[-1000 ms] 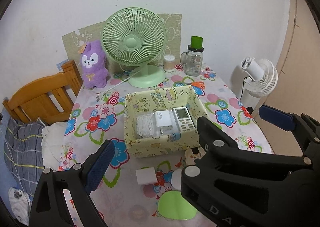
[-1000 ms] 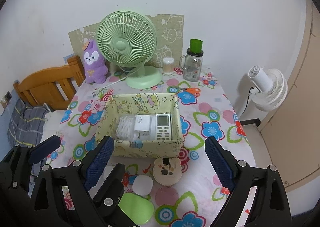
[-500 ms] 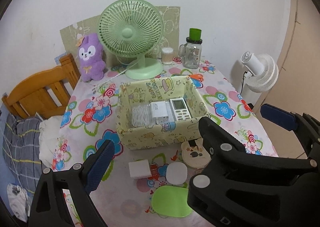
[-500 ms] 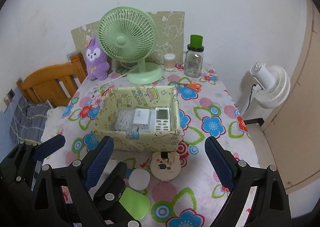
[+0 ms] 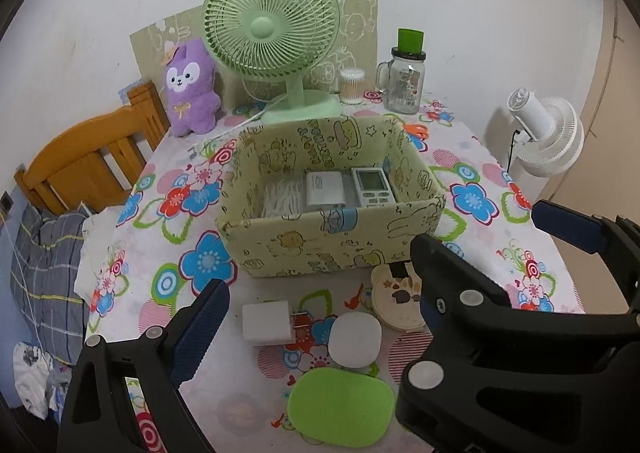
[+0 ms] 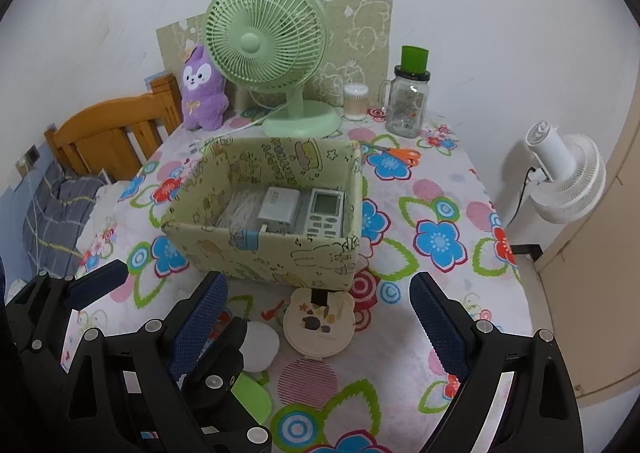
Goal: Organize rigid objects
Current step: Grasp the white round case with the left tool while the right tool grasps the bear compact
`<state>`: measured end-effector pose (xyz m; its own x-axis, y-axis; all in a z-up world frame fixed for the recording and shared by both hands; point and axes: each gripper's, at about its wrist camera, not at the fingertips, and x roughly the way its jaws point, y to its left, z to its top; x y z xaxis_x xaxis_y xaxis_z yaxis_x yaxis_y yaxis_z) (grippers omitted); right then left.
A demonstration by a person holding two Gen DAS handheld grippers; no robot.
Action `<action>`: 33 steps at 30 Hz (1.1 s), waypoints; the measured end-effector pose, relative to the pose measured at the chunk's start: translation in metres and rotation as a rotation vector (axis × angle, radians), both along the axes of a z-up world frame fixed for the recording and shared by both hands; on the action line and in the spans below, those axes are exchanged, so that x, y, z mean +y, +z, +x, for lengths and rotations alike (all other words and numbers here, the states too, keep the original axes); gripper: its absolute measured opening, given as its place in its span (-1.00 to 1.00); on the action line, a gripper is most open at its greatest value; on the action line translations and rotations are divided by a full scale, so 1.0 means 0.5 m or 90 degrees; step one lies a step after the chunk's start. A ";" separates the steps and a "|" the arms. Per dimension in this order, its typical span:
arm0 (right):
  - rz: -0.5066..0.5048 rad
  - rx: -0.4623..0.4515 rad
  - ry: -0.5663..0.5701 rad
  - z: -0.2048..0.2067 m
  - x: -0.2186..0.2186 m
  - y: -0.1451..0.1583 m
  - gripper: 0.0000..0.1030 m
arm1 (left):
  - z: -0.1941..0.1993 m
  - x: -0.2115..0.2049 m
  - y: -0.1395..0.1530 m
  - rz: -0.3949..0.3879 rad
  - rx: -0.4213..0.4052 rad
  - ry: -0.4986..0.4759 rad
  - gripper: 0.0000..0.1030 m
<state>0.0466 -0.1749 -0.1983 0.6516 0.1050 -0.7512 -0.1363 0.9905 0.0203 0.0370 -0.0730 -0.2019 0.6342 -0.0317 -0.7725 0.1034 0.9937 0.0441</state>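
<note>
Both grippers spread and empty above loose items in front of the fabric storage box.

The storage box (image 5: pixel 332 249) is a soft-sided rectangular bin in pale yellow cartoon print, standing at the centre of the floral tablecloth (image 5: pixel 472 197); inside lie a white coiled cable (image 5: pixel 282 197), a boxy white adapter (image 5: pixel 325 191) and a grey remote control (image 5: pixel 374 186). Just before its front wall rest a white cube charger (image 5: pixel 266 323), a smooth rounded white case (image 5: pixel 355 340), a round cream bear-eared case (image 6: pixel 319 327) and a flat matte green oval lid (image 5: pixel 341 405). The left gripper (image 5: pixel 316 313) and right gripper (image 6: pixel 318 317) tilt steeply downward, textured blue pads wide apart, touching nothing.
</note>
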 end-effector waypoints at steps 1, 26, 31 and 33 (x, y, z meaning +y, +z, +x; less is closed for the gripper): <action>-0.001 0.000 0.001 0.001 -0.001 -0.005 0.83 | 0.000 0.000 -0.005 -0.001 0.000 0.002 0.89; -0.018 0.057 0.003 0.012 -0.002 -0.139 0.83 | 0.000 0.010 -0.133 -0.008 0.059 0.038 0.89; -0.020 0.065 0.003 0.018 -0.003 -0.154 0.83 | 0.002 -0.007 -0.146 -0.005 0.064 0.021 0.86; -0.020 0.071 -0.003 0.022 -0.007 -0.163 0.83 | 0.005 -0.009 -0.155 -0.013 0.073 0.021 0.82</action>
<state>0.0576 -0.1783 -0.2797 0.5640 0.0773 -0.8222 -0.1309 0.9914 0.0034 0.0396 -0.0774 -0.2797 0.5422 -0.0284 -0.8397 0.0731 0.9972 0.0135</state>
